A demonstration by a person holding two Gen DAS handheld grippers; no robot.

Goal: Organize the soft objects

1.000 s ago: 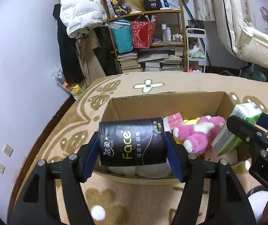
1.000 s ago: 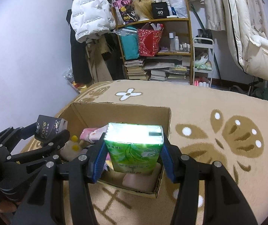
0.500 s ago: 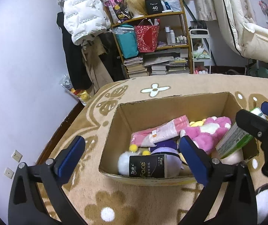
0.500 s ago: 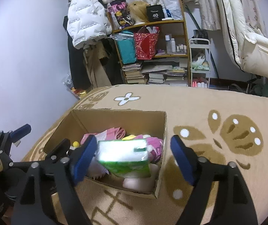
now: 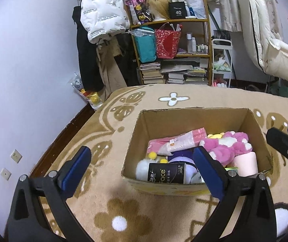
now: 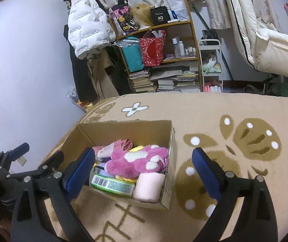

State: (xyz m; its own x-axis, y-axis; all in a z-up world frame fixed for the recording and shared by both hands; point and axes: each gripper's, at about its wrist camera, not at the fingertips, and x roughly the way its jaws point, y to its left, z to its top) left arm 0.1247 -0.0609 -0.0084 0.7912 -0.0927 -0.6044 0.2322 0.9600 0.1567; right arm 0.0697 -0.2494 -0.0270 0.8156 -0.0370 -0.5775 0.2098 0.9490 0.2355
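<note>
Black and green tissue packs are now lying in the cardboard box beside the pink plush toy, both grippers having just released them and hanging wide open, suggesting the sorting is nearing completion.

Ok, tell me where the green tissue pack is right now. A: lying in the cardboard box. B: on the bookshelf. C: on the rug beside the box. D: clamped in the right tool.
A: the green tissue pack lies inside the cardboard box, beside the pink roll, while the right tool is open and empty.
</note>
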